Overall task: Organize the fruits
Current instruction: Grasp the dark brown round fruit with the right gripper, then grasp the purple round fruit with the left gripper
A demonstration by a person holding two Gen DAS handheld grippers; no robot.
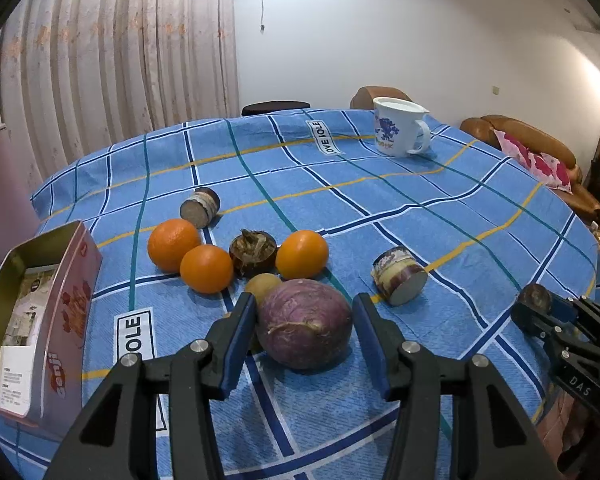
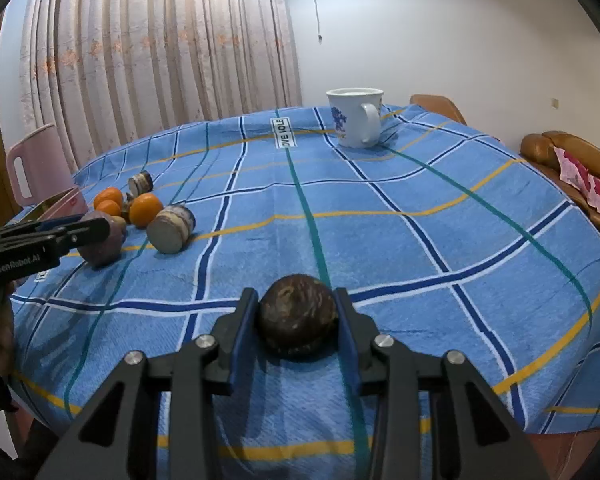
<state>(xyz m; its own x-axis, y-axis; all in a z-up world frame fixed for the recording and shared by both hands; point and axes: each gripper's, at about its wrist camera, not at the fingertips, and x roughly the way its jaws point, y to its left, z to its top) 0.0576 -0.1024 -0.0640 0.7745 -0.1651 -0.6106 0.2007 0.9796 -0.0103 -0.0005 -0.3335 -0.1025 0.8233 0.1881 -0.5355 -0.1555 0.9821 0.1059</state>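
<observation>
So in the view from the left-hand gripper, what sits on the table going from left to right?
Open tin box → left orange → second orange → third orange → cut purple-skinned piece → dark round fruit in the right gripper.

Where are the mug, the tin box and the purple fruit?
mug [image 2: 354, 118]: right wrist view, front of body.
tin box [image 1: 66, 296]: left wrist view, pink side wall.
purple fruit [image 1: 304, 322]: left wrist view, middle of skin.
</observation>
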